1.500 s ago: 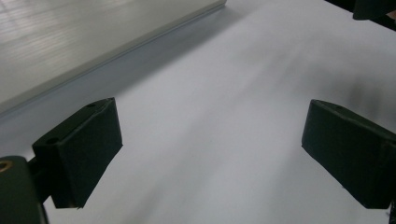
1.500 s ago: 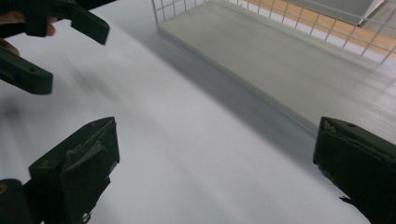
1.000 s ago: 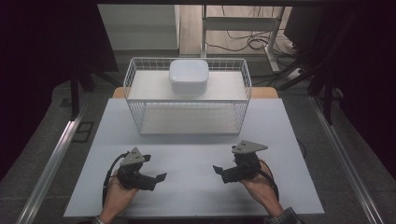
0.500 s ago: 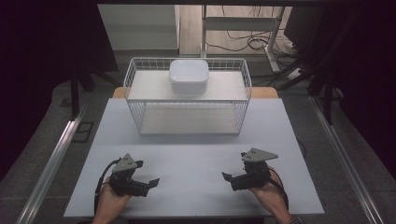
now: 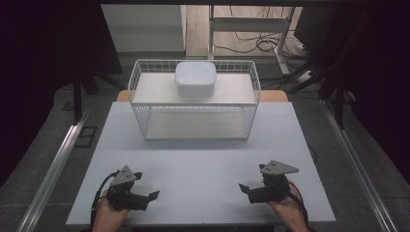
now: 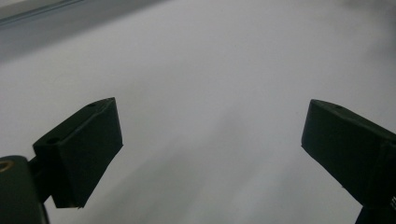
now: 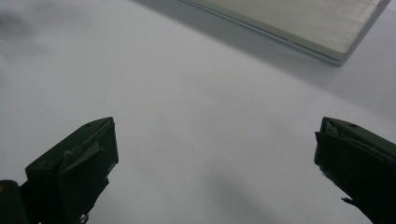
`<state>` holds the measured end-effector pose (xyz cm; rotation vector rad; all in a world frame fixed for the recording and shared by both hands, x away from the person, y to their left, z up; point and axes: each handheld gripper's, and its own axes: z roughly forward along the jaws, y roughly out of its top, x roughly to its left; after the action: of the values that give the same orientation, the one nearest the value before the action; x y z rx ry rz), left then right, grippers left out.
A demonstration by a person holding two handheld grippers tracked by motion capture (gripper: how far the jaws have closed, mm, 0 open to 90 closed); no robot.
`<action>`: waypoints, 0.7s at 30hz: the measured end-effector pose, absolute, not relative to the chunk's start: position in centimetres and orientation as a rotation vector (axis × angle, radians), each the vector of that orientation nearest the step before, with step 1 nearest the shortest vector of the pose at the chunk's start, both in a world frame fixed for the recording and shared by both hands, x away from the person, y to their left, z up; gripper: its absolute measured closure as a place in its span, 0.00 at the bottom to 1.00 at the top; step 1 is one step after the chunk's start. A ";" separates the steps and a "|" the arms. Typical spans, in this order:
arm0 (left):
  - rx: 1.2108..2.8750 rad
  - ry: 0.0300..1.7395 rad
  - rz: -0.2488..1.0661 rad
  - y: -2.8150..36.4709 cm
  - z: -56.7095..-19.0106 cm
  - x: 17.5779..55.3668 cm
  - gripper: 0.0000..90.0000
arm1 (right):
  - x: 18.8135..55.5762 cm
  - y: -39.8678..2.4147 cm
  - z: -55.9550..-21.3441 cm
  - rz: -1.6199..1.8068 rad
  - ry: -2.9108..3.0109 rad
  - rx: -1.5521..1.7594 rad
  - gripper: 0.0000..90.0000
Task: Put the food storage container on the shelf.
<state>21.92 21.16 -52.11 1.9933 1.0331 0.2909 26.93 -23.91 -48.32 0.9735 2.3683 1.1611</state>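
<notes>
A white wire basket (image 5: 140,92) stands at the far middle of the white table (image 5: 203,164), and a white square bowl (image 5: 195,79) sits in it. My left gripper (image 5: 146,186) is low over the near left part of the table, held in a hand. Its jaws are wide apart with nothing between them, as the left gripper view (image 6: 210,135) also shows. My right gripper (image 5: 245,190) is over the near right part and is open and empty too; the right gripper view (image 7: 215,149) shows bare table between its jaws. Both point inward, far from the basket.
The basket's pale base board (image 7: 303,23) shows at the top right of the right gripper view. Metal rails (image 5: 58,159) run along both sides of the table. A desk frame and cables (image 5: 256,43) lie on the floor behind it.
Both hands have drawn back toward the table's near edge and moved a little apart. Both grippers stay open. The basket and bowl have not moved.
</notes>
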 end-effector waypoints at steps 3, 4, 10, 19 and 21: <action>1.990 1.047 0.281 21.6 -52.4 21.6 0.05 | 26.7 -24.4 -48.6 1.153 2.365 0.989 0.00; 1.990 1.054 0.271 21.7 -52.6 21.5 0.05 | 26.6 -24.5 -48.7 1.150 2.365 0.992 0.00; 1.993 1.086 0.223 22.3 -53.3 21.2 0.04 | 26.1 -25.2 -49.7 1.105 2.381 1.028 0.00; 2.060 1.100 0.199 22.1 -54.1 21.0 0.04 | 25.8 -25.6 -50.7 1.017 2.435 1.069 0.00; 2.067 1.101 0.195 22.0 -54.2 21.0 0.04 | 25.9 -25.6 -51.0 0.996 2.445 1.084 0.00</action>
<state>21.04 22.05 -54.22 2.0674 1.1015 0.1954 25.91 -25.60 -50.96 1.0843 2.4449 0.9958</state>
